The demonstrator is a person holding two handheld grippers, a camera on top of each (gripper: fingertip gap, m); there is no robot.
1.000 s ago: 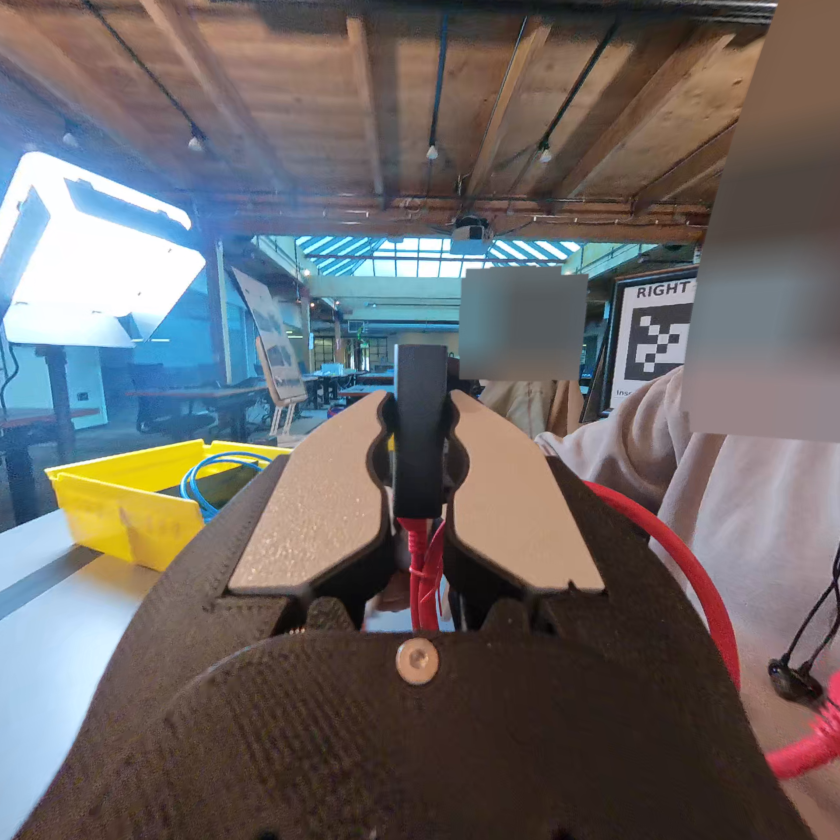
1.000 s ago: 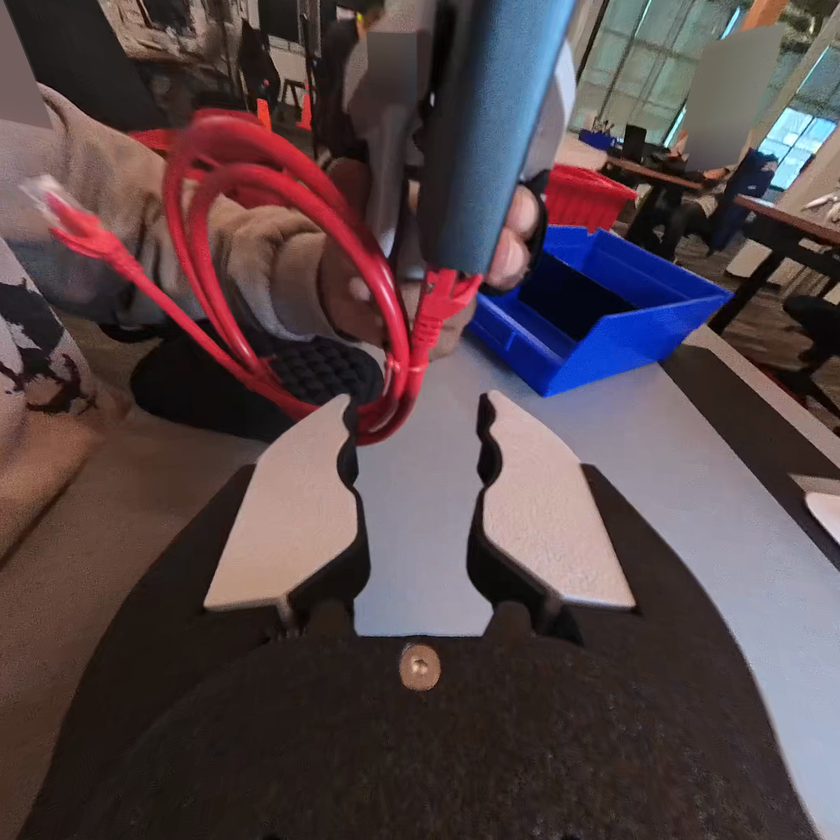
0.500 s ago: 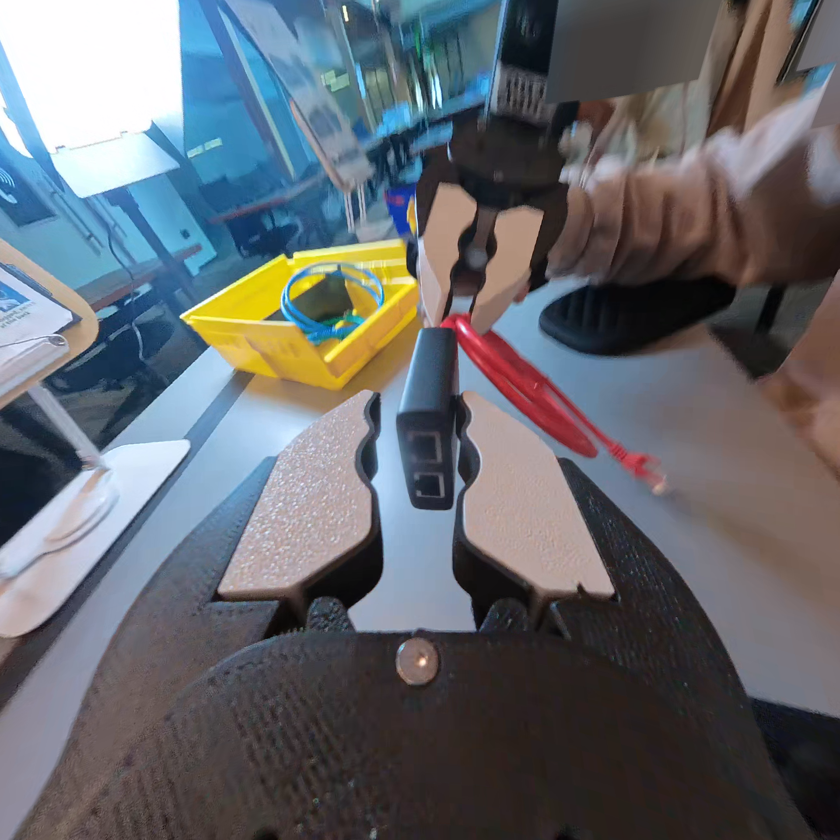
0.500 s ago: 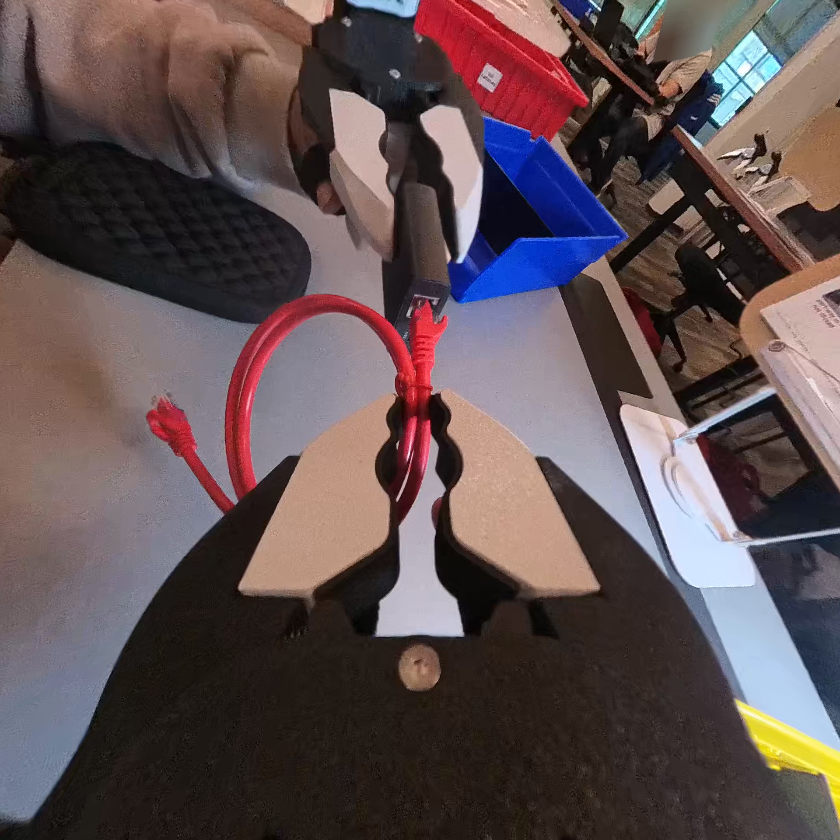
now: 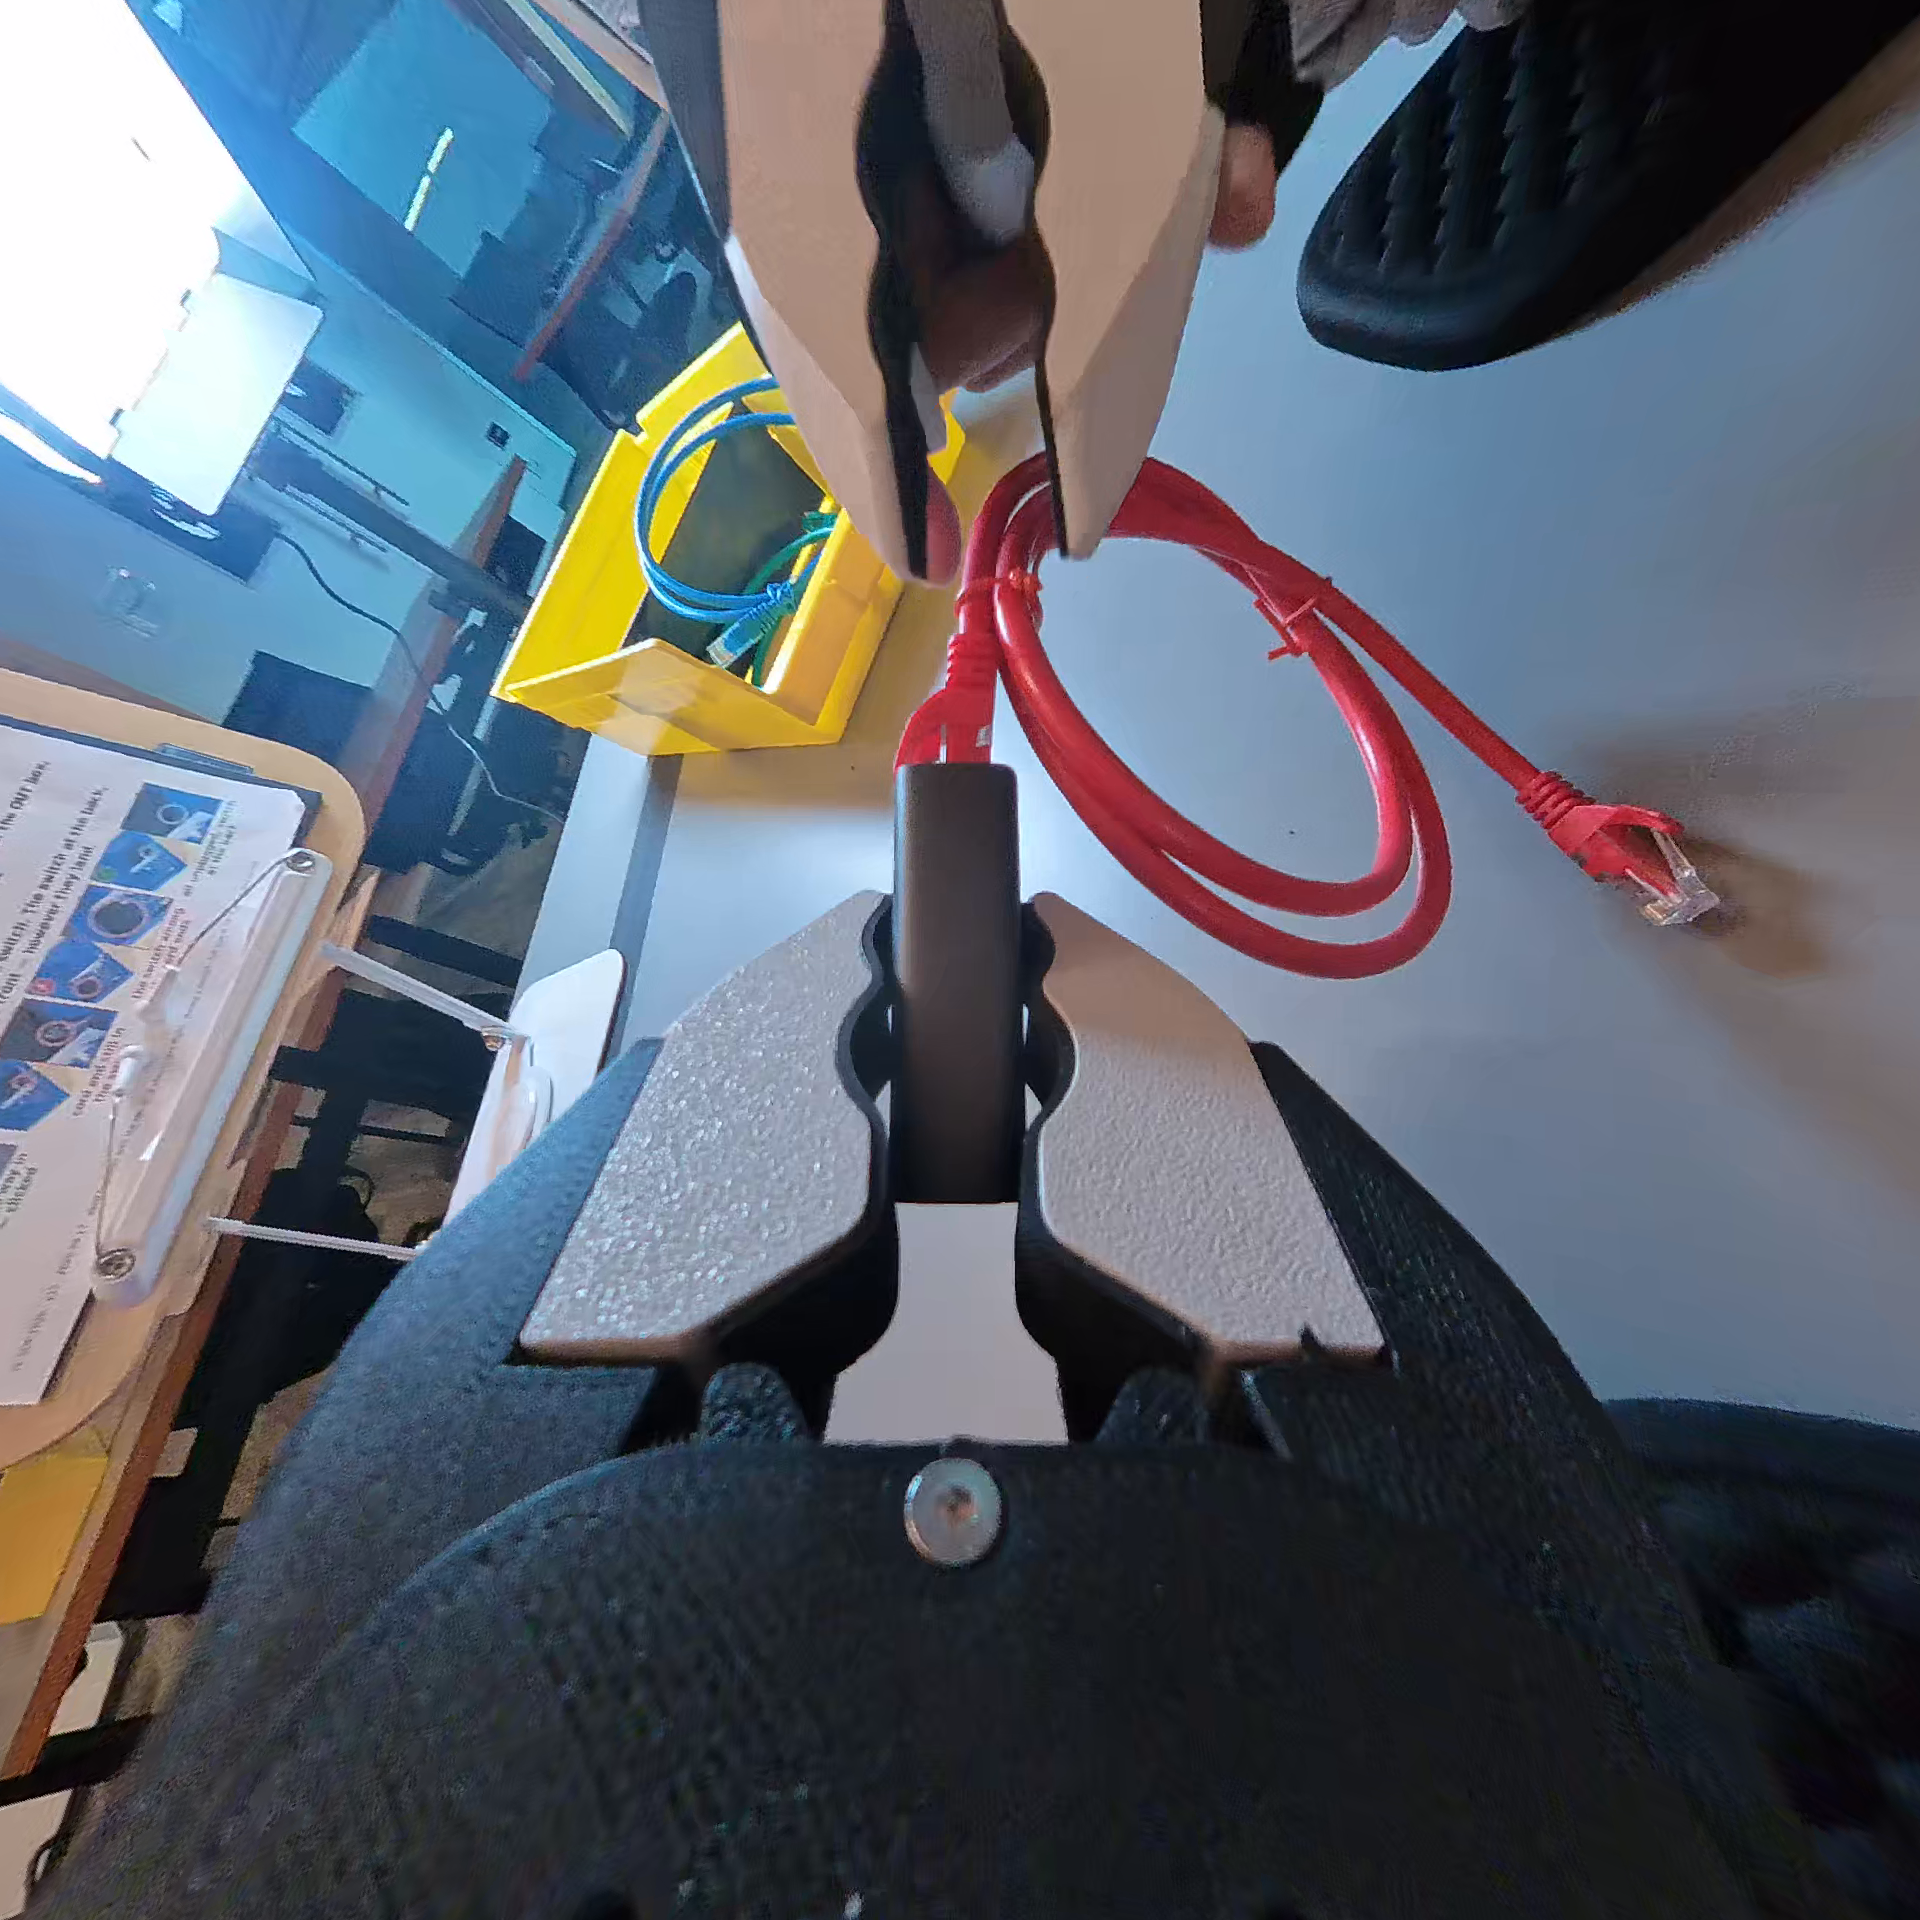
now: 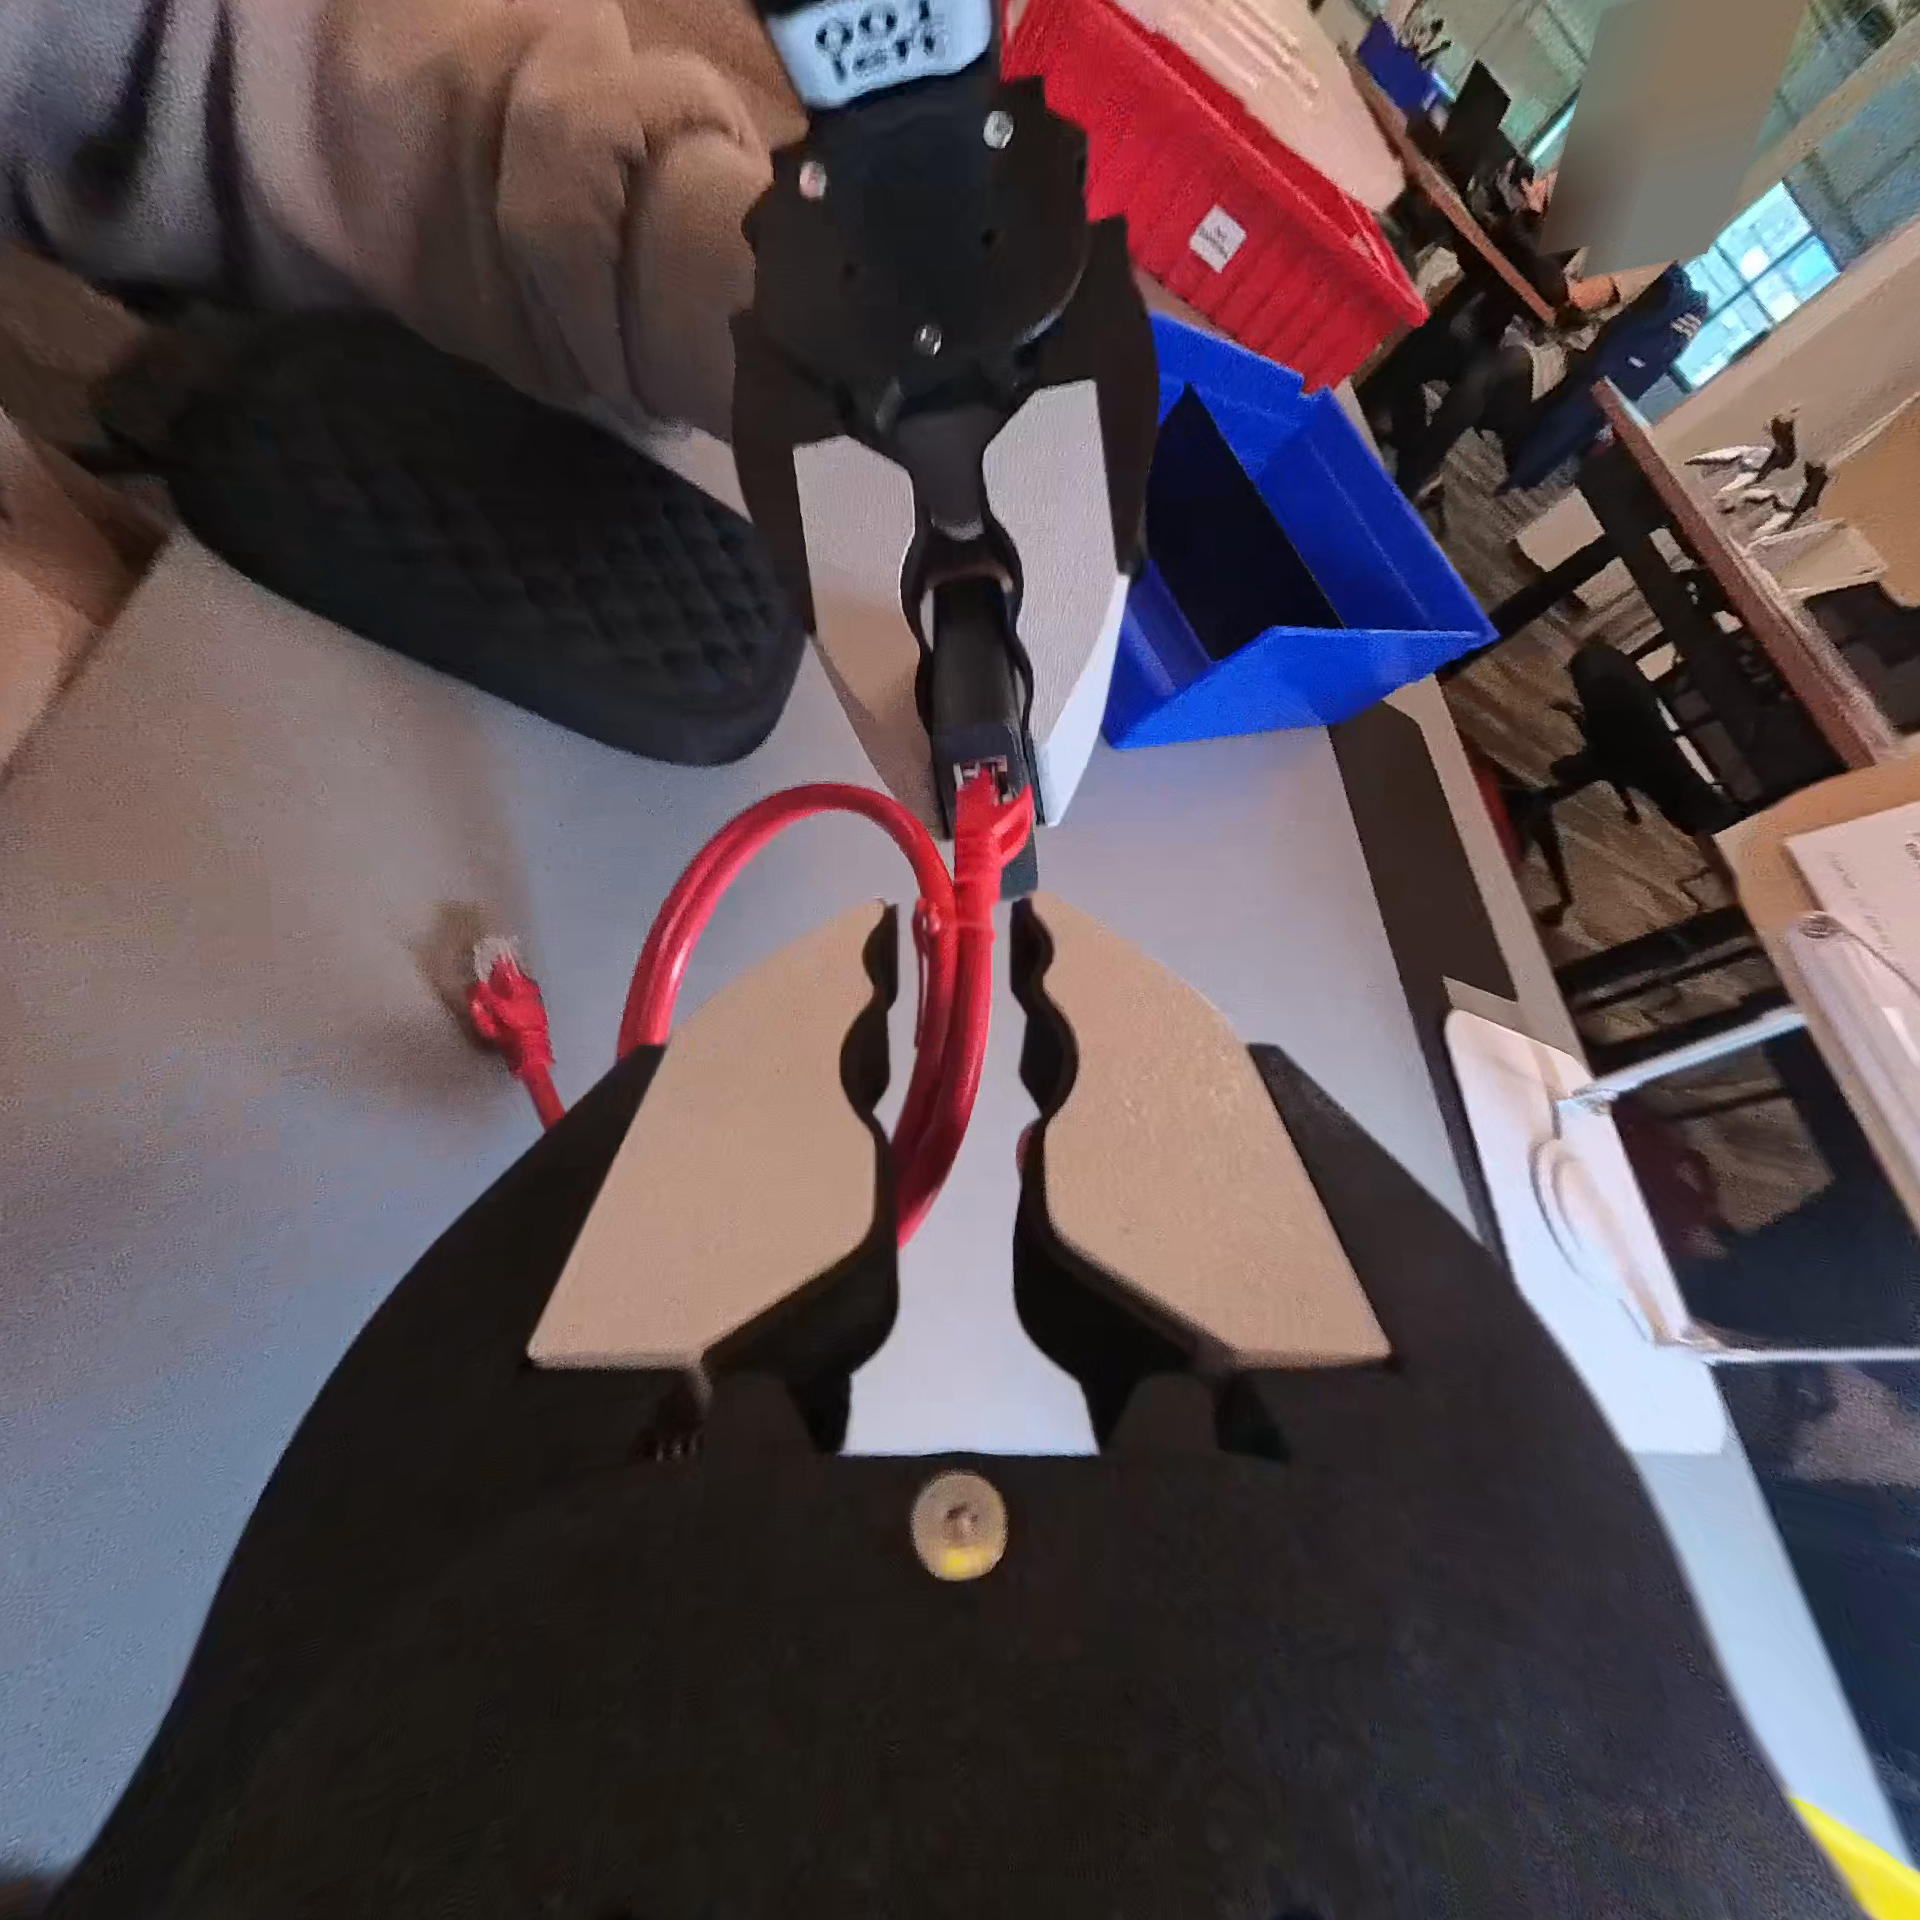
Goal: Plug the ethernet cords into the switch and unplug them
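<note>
My left gripper point(image 5: 956, 914) is shut on a narrow black switch point(image 5: 956, 987) and holds it just above the grey table point(image 5: 1558, 1091). A coiled red ethernet cord point(image 5: 1351, 727) has one plug point(image 5: 961, 717) in the switch's far end. Its free plug point(image 5: 1621, 852) lies on the table. My right gripper point(image 6: 951, 914) is open a little, with the cord point(image 6: 945, 1060) running between its jaws just behind the plug point(image 6: 982, 810). The right wrist view shows the left gripper point(image 6: 987, 810) facing it, with the switch point(image 6: 971, 665) in it. The right gripper also shows in the left wrist view point(image 5: 987, 551).
A yellow bin point(image 5: 582, 665) with blue and green cords stands beyond the switch. A blue bin point(image 6: 1299, 644) and a red bin point(image 6: 1195, 187) stand behind the left gripper. A black padded rest point(image 6: 468, 540) lies under a sleeve. A sheet on a stand point(image 5: 104, 987) is off the table's edge. My right fingertips sit around 5 centimeters from my left ones.
The two grippers have closed in on each other low over the table. The right jaws have opened a little around the red cord. The left gripper still holds the switch.
</note>
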